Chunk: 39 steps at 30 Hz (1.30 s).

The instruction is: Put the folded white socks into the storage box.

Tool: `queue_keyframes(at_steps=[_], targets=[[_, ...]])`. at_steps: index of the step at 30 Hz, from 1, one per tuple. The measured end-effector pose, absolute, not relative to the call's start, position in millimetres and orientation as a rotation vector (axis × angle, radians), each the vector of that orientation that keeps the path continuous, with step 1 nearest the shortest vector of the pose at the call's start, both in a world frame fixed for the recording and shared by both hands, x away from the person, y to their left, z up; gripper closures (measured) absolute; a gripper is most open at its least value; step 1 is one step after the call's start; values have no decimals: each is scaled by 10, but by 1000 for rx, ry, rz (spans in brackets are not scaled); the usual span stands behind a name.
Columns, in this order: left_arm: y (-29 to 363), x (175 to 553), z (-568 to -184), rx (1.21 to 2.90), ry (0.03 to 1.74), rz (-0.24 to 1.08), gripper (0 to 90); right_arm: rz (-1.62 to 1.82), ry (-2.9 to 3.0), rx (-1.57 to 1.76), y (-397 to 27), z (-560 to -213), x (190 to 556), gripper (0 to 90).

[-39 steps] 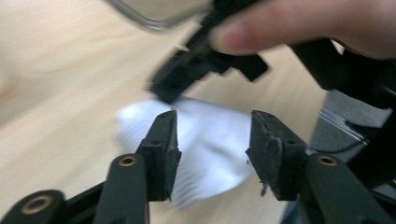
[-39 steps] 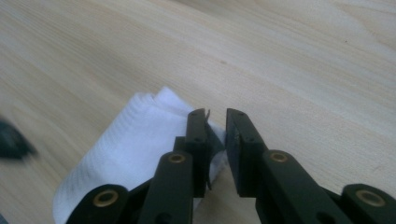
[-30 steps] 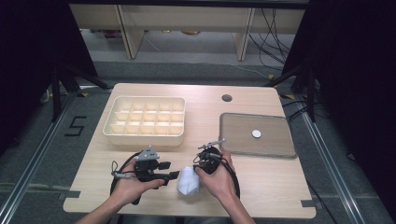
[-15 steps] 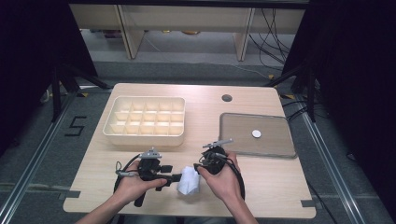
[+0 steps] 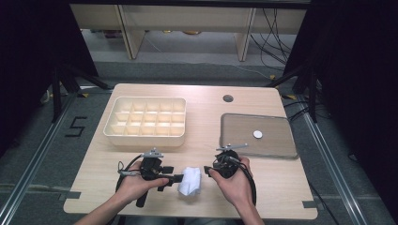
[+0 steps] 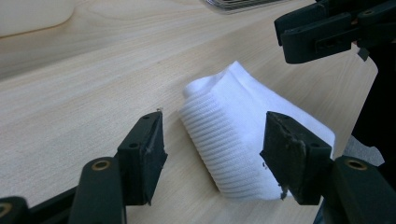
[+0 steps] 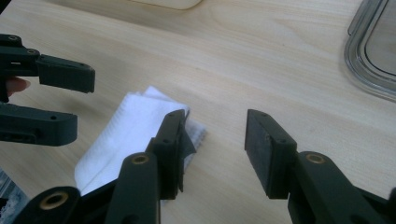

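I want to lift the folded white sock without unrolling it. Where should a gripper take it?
Probably across the ribbed folded end of the white sock, coming in level from the left gripper side. That end is thickest, faces its open jaws, and the layers stack there.

We see that both grippers have let go: the right gripper (image 5: 210, 169) has just been opening and has drawn back toward 3 o'clock, off the folded white cloth (image 5: 190, 181), with nothing between its jaws. The left gripper (image 5: 180, 178) has just been opening too (the cloth's ribbed edge lies between its jaws, unpressed).
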<state>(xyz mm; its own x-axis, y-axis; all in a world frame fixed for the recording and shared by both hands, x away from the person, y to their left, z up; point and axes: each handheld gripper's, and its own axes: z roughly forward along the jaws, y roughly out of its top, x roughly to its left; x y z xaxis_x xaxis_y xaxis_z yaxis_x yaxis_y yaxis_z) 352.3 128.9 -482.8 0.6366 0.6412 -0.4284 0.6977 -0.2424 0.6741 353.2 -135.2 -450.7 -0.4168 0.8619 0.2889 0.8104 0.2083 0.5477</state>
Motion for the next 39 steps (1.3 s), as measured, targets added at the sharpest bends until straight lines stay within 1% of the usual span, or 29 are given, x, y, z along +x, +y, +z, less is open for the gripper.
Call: queue_keyframes(at_steps=[7,11,17,18,19,23,27,30,32,39], targets=[[1270,3534,-4839,1954,1060,-83,379,1008,2394,1668,-1392,-4535,3469,584],[1255,3575,-4862,1953,1072,-87,378,949,2437,1706,-1392,-4552,3435,585],[1246,3603,-4886,1958,1092,-90,378,1053,2502,1712,-1338,-4541,3361,588],[1246,3605,-4889,1962,1092,-92,378,1052,2509,1772,-1295,-4511,3338,588],[1240,3599,-4892,1958,1099,-92,379,1051,2529,1686,-1257,-4509,3355,588],[1230,3592,-4917,1964,1097,-133,379,1027,2537,1678,-1169,-4550,3378,597],[1212,3604,-4958,1959,1114,-157,379,986,2559,1680,-1133,-4654,3425,630],[1191,3629,-4990,1956,1126,-203,380,962,2571,1682,-1123,-4722,3436,645],[1172,3630,-4992,1963,1153,-205,381,965,2570,1702,-1119,-4743,3429,651],[1093,3683,-5106,1918,1179,-308,388,959,2576,1711,-1154,-4777,3453,656]])
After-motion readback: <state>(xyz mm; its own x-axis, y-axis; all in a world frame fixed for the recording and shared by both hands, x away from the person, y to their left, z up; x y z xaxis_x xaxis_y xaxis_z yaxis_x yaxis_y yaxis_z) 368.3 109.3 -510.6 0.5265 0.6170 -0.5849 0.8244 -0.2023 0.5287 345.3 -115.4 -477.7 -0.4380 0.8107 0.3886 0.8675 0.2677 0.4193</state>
